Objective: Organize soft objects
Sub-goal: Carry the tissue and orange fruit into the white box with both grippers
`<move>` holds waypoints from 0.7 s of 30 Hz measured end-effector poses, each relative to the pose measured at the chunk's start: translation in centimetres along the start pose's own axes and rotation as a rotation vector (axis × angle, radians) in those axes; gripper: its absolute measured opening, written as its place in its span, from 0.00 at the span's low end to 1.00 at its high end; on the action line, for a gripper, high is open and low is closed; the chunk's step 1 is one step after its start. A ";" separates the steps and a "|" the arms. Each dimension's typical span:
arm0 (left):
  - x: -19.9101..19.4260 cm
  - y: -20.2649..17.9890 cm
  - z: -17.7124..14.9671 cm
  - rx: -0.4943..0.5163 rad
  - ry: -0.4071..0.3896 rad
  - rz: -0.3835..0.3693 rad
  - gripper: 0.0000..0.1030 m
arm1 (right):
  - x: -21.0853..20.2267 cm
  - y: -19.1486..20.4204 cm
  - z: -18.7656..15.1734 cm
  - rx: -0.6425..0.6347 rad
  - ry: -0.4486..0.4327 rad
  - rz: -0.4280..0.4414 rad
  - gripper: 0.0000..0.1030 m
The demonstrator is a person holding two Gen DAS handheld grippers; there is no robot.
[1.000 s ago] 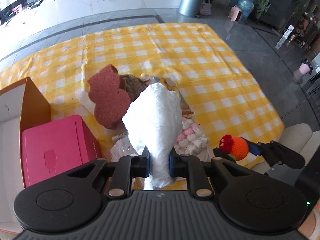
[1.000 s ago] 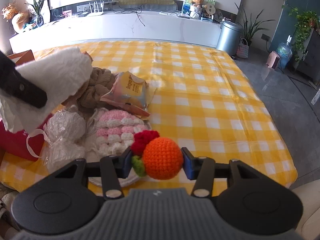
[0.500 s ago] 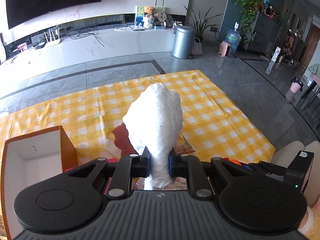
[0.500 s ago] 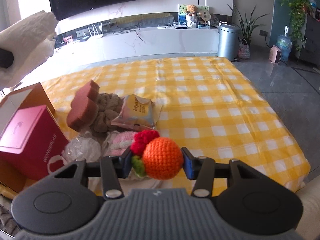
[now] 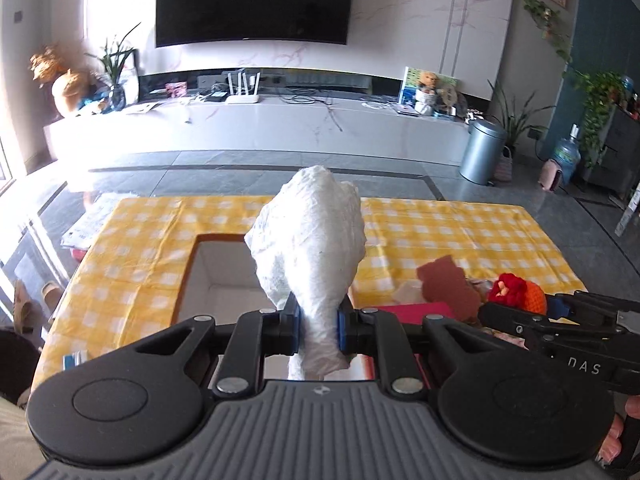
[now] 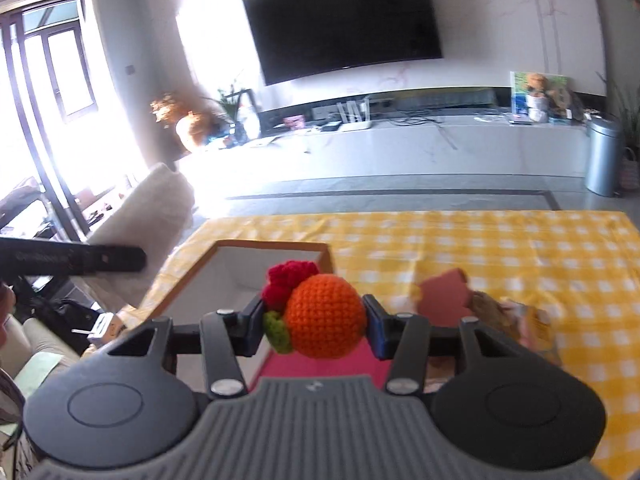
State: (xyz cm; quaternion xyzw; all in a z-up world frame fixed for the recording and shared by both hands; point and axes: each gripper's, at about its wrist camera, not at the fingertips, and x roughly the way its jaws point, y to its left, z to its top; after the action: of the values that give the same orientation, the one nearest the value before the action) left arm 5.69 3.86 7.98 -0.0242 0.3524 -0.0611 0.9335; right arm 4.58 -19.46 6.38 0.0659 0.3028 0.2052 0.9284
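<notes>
My left gripper (image 5: 317, 330) is shut on a crumpled white paper towel wad (image 5: 310, 248), held up over the near side of an open cardboard box (image 5: 224, 276) with a white inside. My right gripper (image 6: 316, 326) is shut on an orange crocheted ball with a red tuft and green leaf (image 6: 320, 320), raised in front of the same cardboard box (image 6: 240, 268). In the left wrist view the crocheted ball (image 5: 520, 292) and right gripper show at the right edge. The white wad (image 6: 156, 208) shows at the left of the right wrist view.
A yellow checked cloth (image 5: 460, 236) covers the table. On it lie a brown-red sponge (image 6: 444, 292), a pink box (image 6: 320, 364) below my fingers, a brown knitted item and a snack packet (image 6: 536, 328). A TV wall, white console and metal bin (image 5: 480, 148) stand beyond.
Both grippers rose and swung left from the pile of soft things toward the cardboard box, which now sits ahead of both. Each still holds its object.
</notes>
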 end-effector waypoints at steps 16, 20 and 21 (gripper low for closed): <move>7.4 7.6 -7.3 -0.002 0.203 0.067 0.18 | 14.0 10.0 -4.1 -0.190 0.215 -0.036 0.48; 8.1 7.7 -8.5 0.032 0.229 0.112 0.19 | 16.1 9.8 -4.9 -0.180 0.254 -0.038 0.48; 8.0 7.8 -8.6 0.018 0.233 0.113 0.21 | 16.4 9.8 -5.1 -0.182 0.259 -0.040 0.48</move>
State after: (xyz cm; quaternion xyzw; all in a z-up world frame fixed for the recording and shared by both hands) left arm 6.75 10.53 -4.43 0.0112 0.4587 -0.0140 0.8884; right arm 10.23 -3.66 -4.06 -0.0517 0.4014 0.2200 0.8876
